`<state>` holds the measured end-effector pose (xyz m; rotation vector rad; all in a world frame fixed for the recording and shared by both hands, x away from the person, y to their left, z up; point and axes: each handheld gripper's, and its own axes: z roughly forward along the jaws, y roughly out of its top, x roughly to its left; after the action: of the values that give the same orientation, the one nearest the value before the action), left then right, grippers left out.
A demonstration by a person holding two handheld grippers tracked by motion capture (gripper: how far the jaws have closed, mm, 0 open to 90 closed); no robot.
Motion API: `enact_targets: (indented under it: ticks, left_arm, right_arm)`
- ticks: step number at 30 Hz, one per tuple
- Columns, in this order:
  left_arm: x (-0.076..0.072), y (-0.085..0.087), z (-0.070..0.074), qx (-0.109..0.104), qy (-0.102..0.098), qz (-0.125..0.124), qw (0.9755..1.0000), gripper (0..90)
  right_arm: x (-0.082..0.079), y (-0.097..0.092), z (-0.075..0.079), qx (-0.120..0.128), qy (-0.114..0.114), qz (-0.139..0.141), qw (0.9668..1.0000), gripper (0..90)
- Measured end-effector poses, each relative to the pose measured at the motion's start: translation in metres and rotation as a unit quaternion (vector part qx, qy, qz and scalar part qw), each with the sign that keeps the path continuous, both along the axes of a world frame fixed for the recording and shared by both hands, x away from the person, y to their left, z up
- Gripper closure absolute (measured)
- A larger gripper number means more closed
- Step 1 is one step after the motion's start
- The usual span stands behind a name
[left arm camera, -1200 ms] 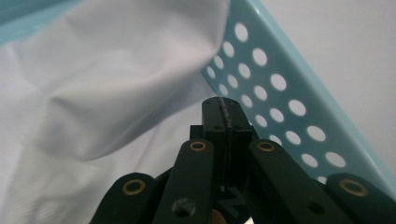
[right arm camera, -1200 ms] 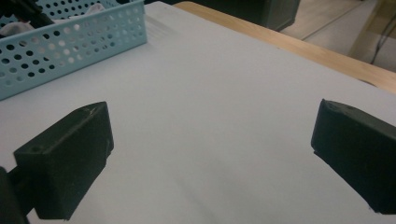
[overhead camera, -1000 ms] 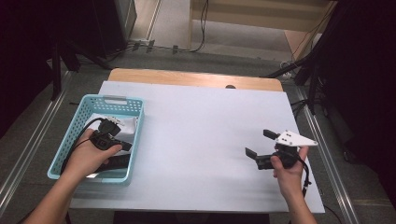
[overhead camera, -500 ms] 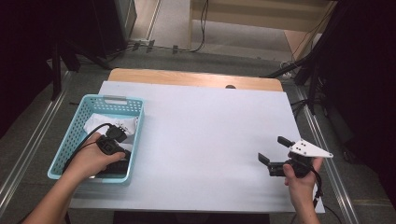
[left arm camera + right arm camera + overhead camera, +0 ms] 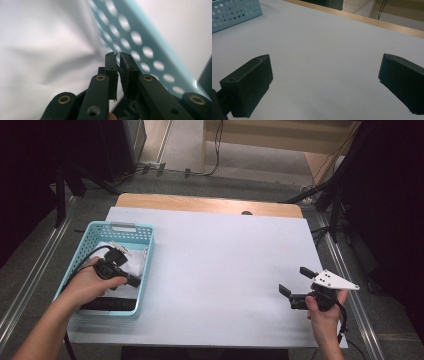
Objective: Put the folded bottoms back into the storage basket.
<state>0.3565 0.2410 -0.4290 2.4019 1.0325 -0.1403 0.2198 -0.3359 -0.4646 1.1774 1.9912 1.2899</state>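
My left gripper is down inside a teal perforated basket, held by a hand over a crumpled white cloth. In the left gripper view its jaws have just been opening and stand a narrow slit apart. I see nothing clearly pinched between them. The cloth and the basket wall lie just beyond the tips. My right gripper hovers over the white table top near the front right corner. It is wide open with nothing between its jaws.
A long black object lies at the near end of the basket. The white table sheet stretches between the two hands, with a wooden strip along its far edge. The basket's corner appears far off in the right gripper view.
The right gripper has shifted right and nearer the front edge. The left gripper has slid a little toward the near end of the basket.
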Motion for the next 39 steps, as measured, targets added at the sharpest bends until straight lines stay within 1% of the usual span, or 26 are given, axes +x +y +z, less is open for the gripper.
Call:
enact_targets:
  ticks: [2,3,4,5,7,8,10,11,14,16,17,18,20,22,24,25,26,28,30,31,33,34,35,36,37,39]
  left_arm:
    - [0.006,0.009,0.009,-0.013,-0.028,0.039,0.9988,84.2]
    - [0.011,0.016,0.012,-0.021,-0.043,0.068,0.9965,84.2]
    - [0.014,0.020,0.012,-0.021,-0.056,0.085,0.9946,83.0]
    - [0.018,0.027,0.011,-0.011,-0.075,0.109,0.9912,80.8]
    - [0.024,0.036,0.005,-0.001,-0.092,0.146,0.9850,76.1]
    - [0.026,0.040,0.003,0.001,-0.100,0.160,0.9820,70.0]
    - [0.028,0.047,-0.002,0.002,-0.104,0.189,0.9764,66.0]
    - [0.028,0.050,-0.004,0.009,-0.108,0.207,0.9724,62.7]
    - [0.031,0.057,-0.009,0.030,-0.123,0.245,0.9612,61.9]
    - [0.034,0.060,-0.014,0.054,-0.130,0.269,0.9527,62.2]
    - [0.036,0.061,-0.016,0.063,-0.131,0.279,0.9493,62.1]
    - [0.037,0.062,-0.019,0.073,-0.129,0.285,0.9471,62.1]
    - [0.039,0.059,-0.021,0.090,-0.133,0.289,0.9438,58.3]
    - [0.040,0.056,-0.025,0.107,-0.134,0.293,0.9408,58.0]
    - [0.042,0.055,-0.030,0.123,-0.135,0.289,0.9395,58.1]
    - [0.042,0.054,-0.032,0.130,-0.136,0.290,0.9383,58.1]
    - [0.043,0.053,-0.034,0.131,-0.135,0.293,0.9375,58.1]
    - [0.046,0.053,-0.040,0.133,-0.126,0.298,0.9368,58.2]
    - [0.047,0.052,-0.041,0.130,-0.125,0.308,0.9339,58.9]
    - [0.048,0.052,-0.041,0.131,-0.124,0.311,0.9332,59.0]
    - [0.048,0.052,-0.042,0.133,-0.125,0.308,0.9337,60.1]
    - [0.047,0.052,-0.042,0.135,-0.126,0.306,0.9340,64.0]
    - [0.047,0.053,-0.043,0.135,-0.126,0.303,0.9350,71.9]
    - [0.046,0.052,-0.042,0.134,-0.126,0.298,0.9367,76.8]
    - [0.046,0.050,-0.042,0.142,-0.131,0.292,0.9366,83.5]
    - [0.046,0.049,-0.041,0.143,-0.128,0.296,0.9357,86.2]
  right_arm:
    - [0.000,0.000,0.000,0.000,0.000,0.000,1.0000,0.0]
    - [0.000,0.000,0.000,-0.001,0.000,0.001,1.0000,0.0]
    - [0.000,0.000,-0.001,-0.002,0.001,0.002,1.0000,0.0]
    - [0.000,0.000,-0.001,-0.002,0.001,0.002,1.0000,0.0]
    - [0.001,0.001,-0.002,-0.001,0.002,0.003,1.0000,0.0]
    - [0.001,0.001,-0.002,-0.002,0.002,0.004,1.0000,0.0]
    - [0.001,0.002,-0.002,-0.004,0.002,0.006,1.0000,0.0]
    - [0.001,0.002,-0.002,-0.005,0.003,0.006,1.0000,0.0]
    - [0.001,0.003,-0.004,-0.005,0.004,0.007,1.0000,0.0]
    - [0.002,0.004,-0.004,-0.005,0.006,0.006,1.0000,0.0]
    - [0.002,0.004,-0.005,-0.006,0.006,0.007,0.9999,0.0]
    - [0.002,0.005,-0.005,-0.007,0.007,0.007,0.9999,0.0]
    - [0.002,0.007,-0.006,-0.009,0.006,0.009,0.9999,0.0]
    - [0.002,0.009,-0.006,-0.012,0.007,0.010,0.9999,0.0]
    - [0.003,0.010,-0.007,-0.017,0.006,0.013,0.9998,0.0]
    - [0.003,0.010,-0.008,-0.017,0.008,0.013,0.9997,0.0]
    - [0.003,0.011,-0.008,-0.016,0.008,0.013,0.9998,0.0]
    - [0.002,0.013,-0.009,-0.018,0.011,0.014,0.9997,0.0]
    - [0.002,0.013,-0.010,-0.022,0.008,0.016,0.9996,0.0]
    - [0.002,0.014,-0.010,-0.023,0.009,0.015,0.9996,0.0]
    - [0.002,0.014,-0.010,-0.025,0.008,0.015,0.9995,0.0]
    - [0.002,0.013,-0.011,-0.023,0.010,0.017,0.9996,0.0]
    - [0.003,0.013,-0.011,-0.023,0.011,0.016,0.9995,0.0]
    - [0.003,0.013,-0.012,-0.023,0.012,0.016,0.9995,0.0]
    - [0.003,0.014,-0.013,-0.023,0.013,0.017,0.9995,0.0]
    - [0.003,0.014,-0.014,-0.023,0.015,0.018,0.9995,0.0]
